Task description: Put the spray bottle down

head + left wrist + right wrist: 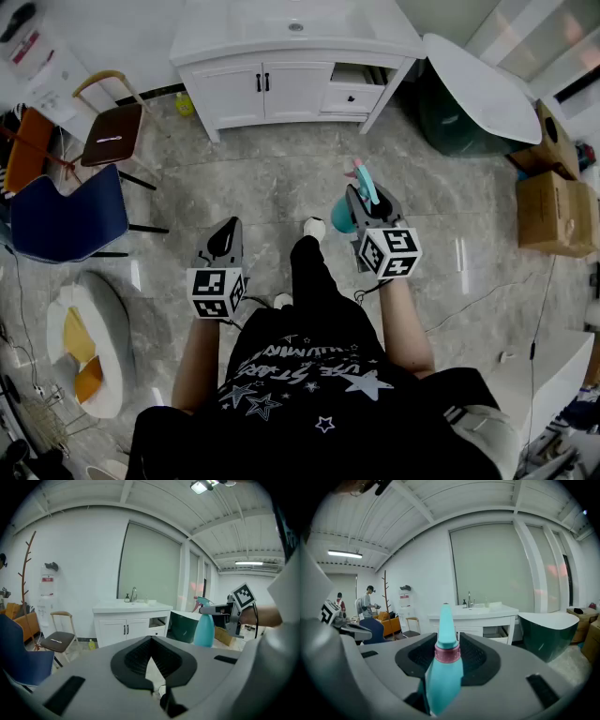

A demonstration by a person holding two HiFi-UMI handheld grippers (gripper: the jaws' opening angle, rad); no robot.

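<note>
Head view, right claw (362, 195): closed on the bottle (341, 221), held out ahead of the person, well above the floor (262, 187).
Head view, bottle: teal, with a pink-tipped nozzle. Its base hangs free and it touches nothing but the claw.
Head view, left claw (226, 232): held out beside the other claw but well apart from it, carrying nothing.
Head view, vanity (281, 80): white, with a sink top. It stands ahead, well clear of both claws.
Left gripper view, left claw: jaws meet at the tips with only a sliver of floor showing between them. Empty.
Left gripper view, bottle: off to the right, upright, gripped near the neck with the body hanging below the jaws.
Right gripper view, right claw: jaws partly apart, pads pressed on either side of the bottle. The pink collar and teal spray head stand up between them.
Step in hand: the carry, by my reading. The bottle is in mid-air and not yet set down.
Next move calls for: probably a flat spot, the vanity top or the floor. The base should sit square before the jaws part, with the bottle kept upright so it does not tip on release.
</note>
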